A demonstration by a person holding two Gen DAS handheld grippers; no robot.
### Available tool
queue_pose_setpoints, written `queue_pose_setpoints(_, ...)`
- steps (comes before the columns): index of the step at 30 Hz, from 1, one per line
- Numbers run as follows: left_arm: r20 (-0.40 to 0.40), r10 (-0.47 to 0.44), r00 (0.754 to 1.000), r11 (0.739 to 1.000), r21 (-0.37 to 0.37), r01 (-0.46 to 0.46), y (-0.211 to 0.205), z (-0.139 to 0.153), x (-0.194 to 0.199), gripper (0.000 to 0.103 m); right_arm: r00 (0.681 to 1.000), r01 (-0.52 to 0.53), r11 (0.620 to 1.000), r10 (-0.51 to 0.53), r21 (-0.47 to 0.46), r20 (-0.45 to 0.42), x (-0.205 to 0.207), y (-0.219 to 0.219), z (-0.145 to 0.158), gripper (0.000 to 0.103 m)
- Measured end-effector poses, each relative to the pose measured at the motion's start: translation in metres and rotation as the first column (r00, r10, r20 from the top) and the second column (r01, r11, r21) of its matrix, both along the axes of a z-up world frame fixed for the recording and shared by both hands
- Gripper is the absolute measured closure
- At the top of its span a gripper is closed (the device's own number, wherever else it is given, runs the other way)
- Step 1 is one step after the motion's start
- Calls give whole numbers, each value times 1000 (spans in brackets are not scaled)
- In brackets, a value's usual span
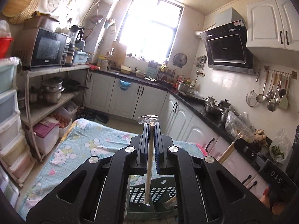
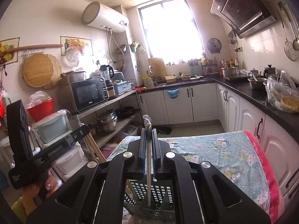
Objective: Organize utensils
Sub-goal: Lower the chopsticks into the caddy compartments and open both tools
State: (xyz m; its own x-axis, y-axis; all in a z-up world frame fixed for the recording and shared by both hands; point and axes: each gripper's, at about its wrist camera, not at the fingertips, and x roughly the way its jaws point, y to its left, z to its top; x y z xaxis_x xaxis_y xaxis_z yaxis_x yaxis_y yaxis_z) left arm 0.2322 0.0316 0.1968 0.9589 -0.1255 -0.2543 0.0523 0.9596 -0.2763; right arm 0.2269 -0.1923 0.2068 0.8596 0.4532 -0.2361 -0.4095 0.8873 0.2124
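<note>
Left gripper (image 1: 151,126) clenched on wrapped chopsticks (image 1: 149,160) at frame centre, right gripper (image 2: 148,130) clenched on second wrapped pair (image 2: 149,168), both pointing slightly below level, dark slotted basket (image 2: 158,194) at lower centre, patterned tablecloth (image 2: 224,149) beyond.

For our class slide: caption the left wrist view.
Left gripper clamps wrapped chopsticks above a dark slotted basket.

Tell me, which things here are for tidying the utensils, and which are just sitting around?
For the job:
left gripper, wrapped chopsticks, right gripper, second wrapped chopsticks, perforated basket.

Just around:
microwave, pots, hanging ladles, patterned cloth.
</note>
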Motion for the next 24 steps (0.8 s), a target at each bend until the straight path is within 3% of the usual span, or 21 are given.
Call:
queue_pose_setpoints(9, -37, 6, 999, 1000, 14, -6, -8, -43, 14, 100, 1000, 11, 1000, -11, -14, -29, 21, 10, -34, 97)
queue_pose_setpoints(24, -49, -12, 999, 1000, 18, 13, -15, -74, 13, 100, 1000, 14, 1000, -13, 15, -29, 19, 5, -68, 97)
